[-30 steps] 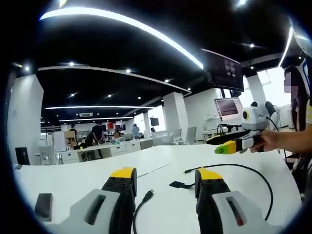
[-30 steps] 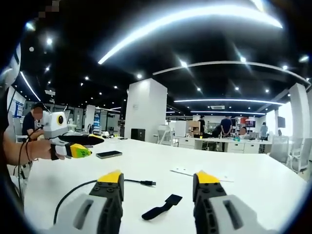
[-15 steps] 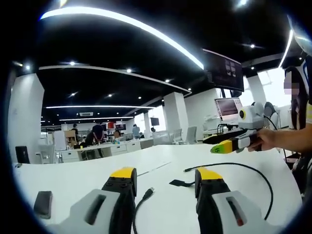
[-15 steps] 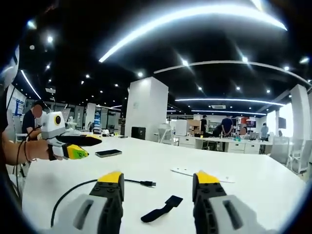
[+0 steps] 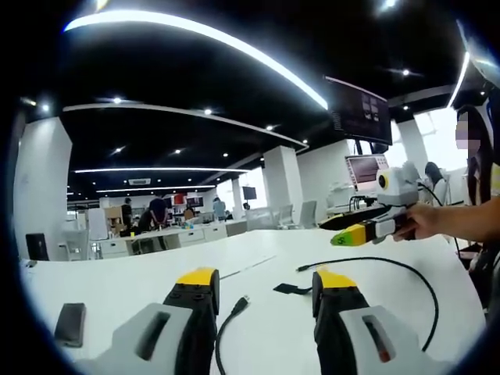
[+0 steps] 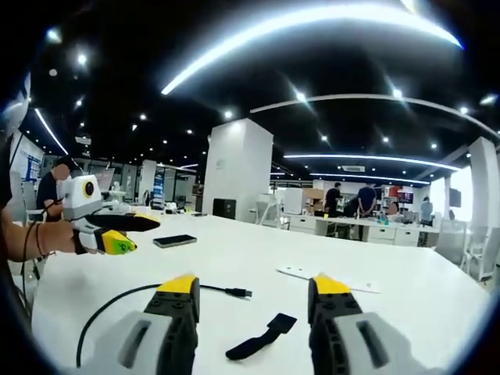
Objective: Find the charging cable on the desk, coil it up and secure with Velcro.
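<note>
1. Left gripper view: my left gripper [image 5: 266,285] hangs just over the white desk [image 5: 141,285], jaws wide apart, nothing between them. The charging cable [image 5: 406,273] lies on the desk in an open arc toward the right of the frame; one plug end [image 5: 241,302] sits in the gap between my jaws, low centre.
2. Velcro strap [image 5: 291,289] lies flat just beyond the right jaw tip, apart from the cable.
3. Right gripper view: right gripper [image 6: 254,289] likewise spread wide and empty. Here the cable runs from lower left toward centre, and a plug [image 6: 238,292] points right, just above the jaw tips. The strap [image 6: 262,337] lies between the jaws, long axis slanting up to the right.
4. Judgement: the plug is nearer the left gripper, the strap nearer the right; the cable wants grasping first.
5. Differences: left gripper view gives the cable's full arc and the other gripper held mid right; right gripper view gives a phone [image 6: 175,241] at mid left and a flat white sheet [image 6: 328,277].
</note>
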Tool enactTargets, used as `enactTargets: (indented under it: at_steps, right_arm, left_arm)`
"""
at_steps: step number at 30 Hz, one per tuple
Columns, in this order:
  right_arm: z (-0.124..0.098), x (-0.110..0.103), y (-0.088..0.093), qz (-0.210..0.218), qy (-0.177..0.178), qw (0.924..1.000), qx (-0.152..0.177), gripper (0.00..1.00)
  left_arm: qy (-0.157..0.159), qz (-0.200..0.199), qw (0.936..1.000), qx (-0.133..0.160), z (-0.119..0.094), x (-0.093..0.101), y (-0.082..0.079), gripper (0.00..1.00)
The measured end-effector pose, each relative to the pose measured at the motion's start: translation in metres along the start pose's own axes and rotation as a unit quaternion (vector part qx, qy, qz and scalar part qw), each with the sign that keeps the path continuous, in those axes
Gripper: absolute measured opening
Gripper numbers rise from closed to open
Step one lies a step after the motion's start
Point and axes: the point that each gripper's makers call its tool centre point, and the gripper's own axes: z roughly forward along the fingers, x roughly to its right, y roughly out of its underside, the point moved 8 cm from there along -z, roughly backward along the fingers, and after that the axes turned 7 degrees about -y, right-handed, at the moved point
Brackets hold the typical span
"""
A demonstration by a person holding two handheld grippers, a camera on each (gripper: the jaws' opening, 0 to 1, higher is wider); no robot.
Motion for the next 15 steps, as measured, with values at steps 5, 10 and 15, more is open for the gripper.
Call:
enactTargets:
  at_steps: [5,10,15]
  right_arm:
    - [0.007,0.000,0.000,-0.006,-0.004,0.9999,-0.010,0.56]
    - [0.012,-0.002,-0.003,-0.008,-0.007,0.9999,-0.009,0.56]
    - [0.015,-0.002,-0.003,-0.009,-0.009,0.9999,-0.007,0.56]
  left_arm:
    - [0.002,0.000,1.0000,0.000,-0.001,0.001,0.000,0.48]
    - [0.001,0.001,1.0000,0.002,-0.004,-0.001,0.000,0.48]
    - [-0.001,0.009,1.0000,0.001,-0.007,-0.004,-0.002,0.48]
